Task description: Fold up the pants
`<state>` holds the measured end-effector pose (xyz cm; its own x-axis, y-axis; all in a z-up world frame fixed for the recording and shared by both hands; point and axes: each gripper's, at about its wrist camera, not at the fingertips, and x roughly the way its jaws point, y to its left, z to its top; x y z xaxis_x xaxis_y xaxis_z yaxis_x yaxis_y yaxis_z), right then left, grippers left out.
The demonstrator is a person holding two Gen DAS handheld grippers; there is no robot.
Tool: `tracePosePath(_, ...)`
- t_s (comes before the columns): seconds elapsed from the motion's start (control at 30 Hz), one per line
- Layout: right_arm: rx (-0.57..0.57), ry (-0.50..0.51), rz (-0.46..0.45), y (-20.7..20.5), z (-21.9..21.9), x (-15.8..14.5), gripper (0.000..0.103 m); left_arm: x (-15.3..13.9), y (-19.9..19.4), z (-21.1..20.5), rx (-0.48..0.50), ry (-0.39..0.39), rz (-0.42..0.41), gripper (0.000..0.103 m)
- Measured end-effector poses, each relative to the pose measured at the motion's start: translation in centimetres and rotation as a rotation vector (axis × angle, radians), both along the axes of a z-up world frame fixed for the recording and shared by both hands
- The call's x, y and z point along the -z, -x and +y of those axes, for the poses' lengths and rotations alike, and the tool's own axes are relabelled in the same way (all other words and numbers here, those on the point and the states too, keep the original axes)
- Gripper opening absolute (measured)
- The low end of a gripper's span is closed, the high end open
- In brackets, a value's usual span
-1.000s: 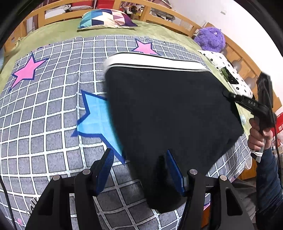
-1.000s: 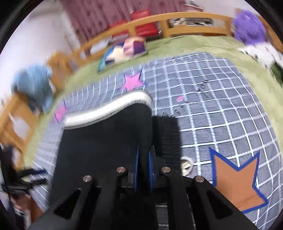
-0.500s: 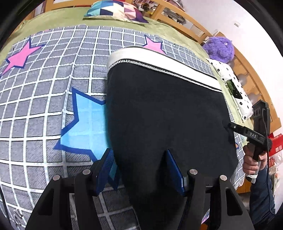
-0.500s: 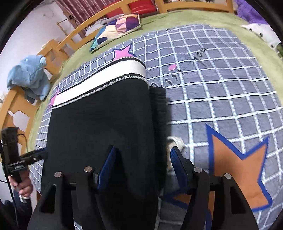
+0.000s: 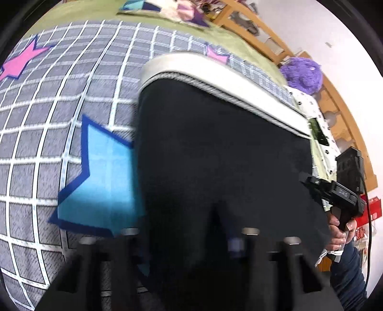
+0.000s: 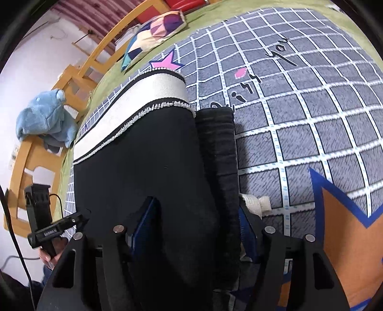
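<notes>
Right wrist: grid-patterned star blanket (image 6: pixel 299 134).

The bed (image 6: pixel 79 114) carries a green sheet (image 5: pixel 62 18) with a grey checked blanket (image 6: pixel 311 119) spread over it. Black pants (image 6: pixel 148 167) with a white waistband lie flat on the blanket. A patterned pillow (image 6: pixel 153 36) lies on the sheet beyond the blanket, and a purple plush toy (image 5: pixel 301 75) sits near the bed's edge.

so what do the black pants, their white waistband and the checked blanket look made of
Black pants: a matte knit, likely cotton jersey; no sheen. White waistband: ribbed woven elastic, seemingly; fine ribs with a looped trim edge. Checked blanket: short-pile fleece or flannel, probably; fuzzy grey squares with printed lines.
</notes>
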<state>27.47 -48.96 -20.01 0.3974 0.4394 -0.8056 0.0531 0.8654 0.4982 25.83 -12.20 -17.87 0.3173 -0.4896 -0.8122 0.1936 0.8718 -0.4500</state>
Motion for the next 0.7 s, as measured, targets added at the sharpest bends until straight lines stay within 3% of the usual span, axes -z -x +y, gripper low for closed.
tracePosePath(0.1,0.037,0.038,-0.021,0.7,0.3,-1.7,0.049,-1.6,-0.1,0.4,0.010,0.007,-0.040,0.017)
tracePosePath(0.17,0.061,0.044,-0.065,1.6,0.5,-3.7,0.028,-3.2,-0.1,1.1,0.031,0.036,-0.071,0.015)
tracePosePath(0.23,0.077,0.013,-0.102,2.6,1.0,-5.9,0.023,-4.7,0.0,1.7,0.041,0.057,-0.094,0.014)
tracePosePath(0.4,0.021,0.085,-0.140,3.3,6.9,-8.7,0.021,-8.0,0.2,5.9,0.006,0.047,-0.165,0.011)
tracePosePath(0.57,-0.036,-0.029,-0.147,1.6,14.0,-8.4,0.020,-9.7,0.6,14.1,-0.095,-0.010,-0.192,0.010)
tracePosePath(0.7,-0.113,-0.078,-0.132,-0.2,20.8,-6.9,0.020,-8.9,0.5,20.2,-0.167,-0.063,-0.167,0.011)
